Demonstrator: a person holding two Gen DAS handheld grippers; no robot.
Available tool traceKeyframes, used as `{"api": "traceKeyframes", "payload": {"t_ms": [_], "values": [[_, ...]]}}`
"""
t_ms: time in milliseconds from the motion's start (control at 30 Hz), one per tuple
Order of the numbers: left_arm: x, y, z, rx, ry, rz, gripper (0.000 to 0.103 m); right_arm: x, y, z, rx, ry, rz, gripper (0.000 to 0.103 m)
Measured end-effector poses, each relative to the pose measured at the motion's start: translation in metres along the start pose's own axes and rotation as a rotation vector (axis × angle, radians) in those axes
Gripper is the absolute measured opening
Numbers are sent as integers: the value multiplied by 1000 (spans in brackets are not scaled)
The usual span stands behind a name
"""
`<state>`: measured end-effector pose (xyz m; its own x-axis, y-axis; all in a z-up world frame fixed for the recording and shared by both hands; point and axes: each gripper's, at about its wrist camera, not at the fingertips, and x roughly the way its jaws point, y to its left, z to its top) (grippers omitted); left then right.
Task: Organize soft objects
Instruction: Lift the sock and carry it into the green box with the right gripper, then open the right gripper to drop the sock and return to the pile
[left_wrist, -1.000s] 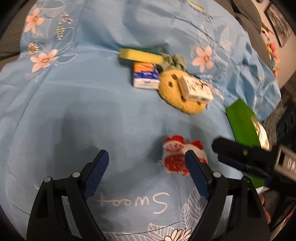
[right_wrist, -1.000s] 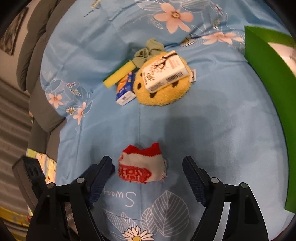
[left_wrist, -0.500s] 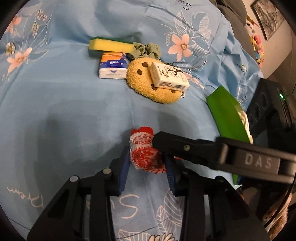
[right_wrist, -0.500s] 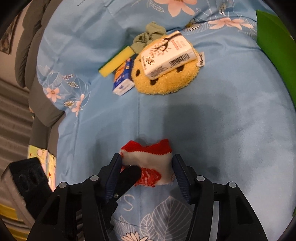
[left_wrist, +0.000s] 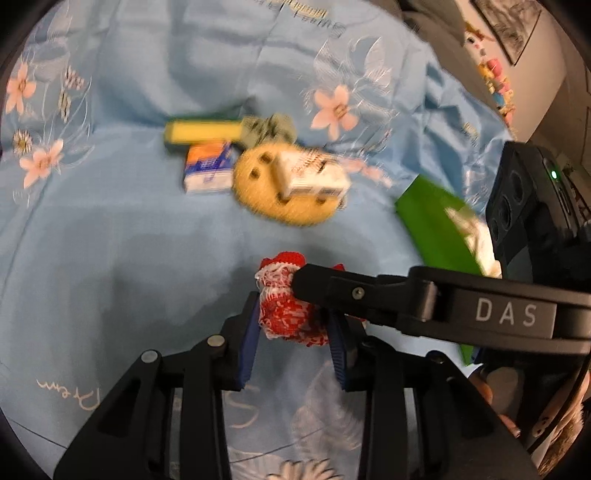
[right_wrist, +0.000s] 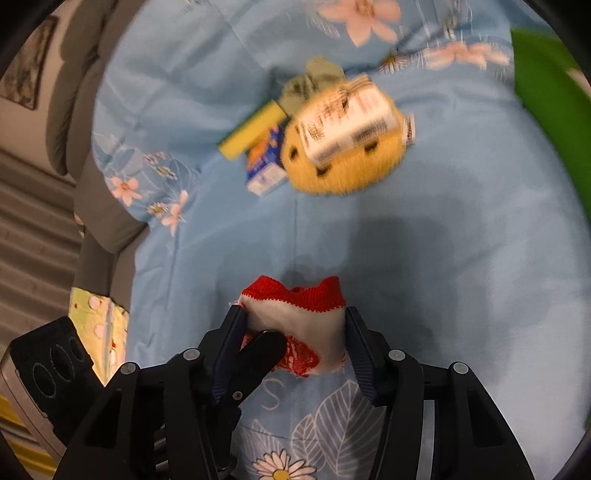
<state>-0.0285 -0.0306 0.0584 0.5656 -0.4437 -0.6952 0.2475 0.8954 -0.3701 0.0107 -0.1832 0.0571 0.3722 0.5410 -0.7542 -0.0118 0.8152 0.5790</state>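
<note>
Currently I've got both left tongs (left_wrist: 291, 325) and right tongs (right_wrist: 295, 332) clamped on the red-white sock (right_wrist: 295, 314), pads touching it.

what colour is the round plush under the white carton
Mustard yellow with dark spots: the round plush cushion under the white carton, clearest in the right wrist view.

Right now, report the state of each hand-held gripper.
Left hand-held gripper: closed on the red-and-white sock.
Right hand-held gripper: closed on the same sock.
</note>
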Motion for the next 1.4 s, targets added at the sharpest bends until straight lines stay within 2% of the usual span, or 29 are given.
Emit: {"api": "traceKeyframes", "payload": {"t_ms": [167, 333, 567, 833, 1000, 1133, 1233, 1400], "values": [[-8, -31, 19, 53, -66, -28, 32, -44, -3, 14, 12, -130, 12, 56], [-1, -79, 36, 134, -107, -80, 32, -88, -28, 18, 75, -254, 2, 56], [22, -140, 55, 215, -94, -188, 31, -143, -69, 21, 152, -421, -72, 56], [48, -200, 65, 324, -59, -281, 32, -187, -118, 21, 264, -543, -109, 56], [74, -230, 69, 374, -15, -333, 32, -200, -145, 22, 338, -586, -146, 56], [95, -242, 68, 368, 36, -367, 32, -205, -163, 25, 382, -596, -224, 55], [111, -248, 64, 369, 77, -357, 33, -202, -171, 29, 397, -576, -295, 54], [122, -253, 57, 381, 105, -319, 34, -196, -171, 31, 380, -562, -353, 54]]}}
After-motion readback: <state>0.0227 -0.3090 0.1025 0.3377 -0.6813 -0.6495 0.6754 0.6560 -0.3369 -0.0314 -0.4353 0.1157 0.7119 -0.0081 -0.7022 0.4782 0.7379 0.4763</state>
